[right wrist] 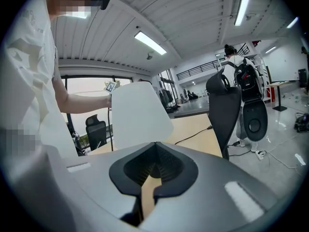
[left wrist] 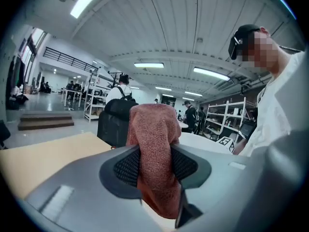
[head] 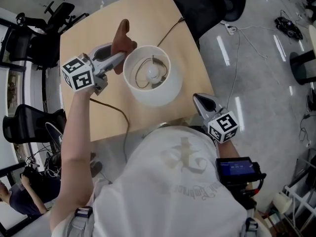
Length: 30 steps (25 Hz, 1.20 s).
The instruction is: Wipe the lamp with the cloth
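Bringing cloth to lamp shade; left claw loaded, right claw idle.

Left gripper point(head: 119, 58) is clenched on the reddish-brown cloth point(head: 123, 37); the left gripper view shows the fabric pinched between both pads, bunched above and hanging below. The cloth sits just beside the outer rim of the white lamp point(head: 148, 92), on the side away from the person. Contact with the shade cannot be confirmed. The lamp stands upright on the wooden table point(head: 84, 26), bulb visible inside. Right gripper point(head: 197, 99) hovers near the table edge, jaws closed together with nothing between them. Judged step: start of the wipe. Next move calls for pressing the cloth to the shade wall and sweeping around it lightly, since the shade looks easy to tip; the right gripper could steady it.
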### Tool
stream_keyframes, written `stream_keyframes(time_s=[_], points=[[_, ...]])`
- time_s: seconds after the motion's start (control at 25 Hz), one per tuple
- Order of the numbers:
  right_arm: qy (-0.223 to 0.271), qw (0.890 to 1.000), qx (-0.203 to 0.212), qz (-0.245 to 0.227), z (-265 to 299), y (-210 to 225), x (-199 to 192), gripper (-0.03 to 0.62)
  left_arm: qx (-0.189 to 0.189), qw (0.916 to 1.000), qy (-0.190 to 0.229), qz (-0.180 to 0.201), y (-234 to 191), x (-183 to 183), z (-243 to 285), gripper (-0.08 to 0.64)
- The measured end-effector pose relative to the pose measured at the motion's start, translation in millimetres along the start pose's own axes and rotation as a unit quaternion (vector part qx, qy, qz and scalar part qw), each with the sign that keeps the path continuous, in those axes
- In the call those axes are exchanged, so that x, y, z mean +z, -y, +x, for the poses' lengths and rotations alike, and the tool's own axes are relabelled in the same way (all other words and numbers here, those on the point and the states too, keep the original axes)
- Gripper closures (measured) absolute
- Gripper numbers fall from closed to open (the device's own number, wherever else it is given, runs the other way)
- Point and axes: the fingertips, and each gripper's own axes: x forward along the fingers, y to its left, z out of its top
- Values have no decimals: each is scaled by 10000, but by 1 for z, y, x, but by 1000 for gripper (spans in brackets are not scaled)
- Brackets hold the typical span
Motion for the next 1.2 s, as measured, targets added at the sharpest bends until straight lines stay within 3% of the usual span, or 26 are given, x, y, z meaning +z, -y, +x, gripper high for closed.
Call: stream_keyframes(time_s=[0.36, 0.48, 0.68, 0.76, 0.96, 1.2], points=[[63, 9996, -237, 144, -3, 15, -2, 580, 146, 9974, -680, -165, -31, -56, 22, 390], [73, 9995, -258, 158, -3, 17, -1, 580, 138, 9949, -921, -374, -39, -77, 26, 390], [56, 9995, -248, 165, -5, 17, -6, 580, 573, 9828, -1700, -435, -57, -127, 25, 388], [81, 9996, -251, 142, -6, 18, -5, 580, 726, 9796, -1813, -465, -61, -138, 23, 388], [180, 9995, -231, 70, -5, 21, 7, 580, 642, 9898, -1228, -333, -55, -91, 13, 388], [220, 9996, -161, 19, 6, 19, 16, 580, -182, 9984, -474, 242, -16, 4, 12, 383]])
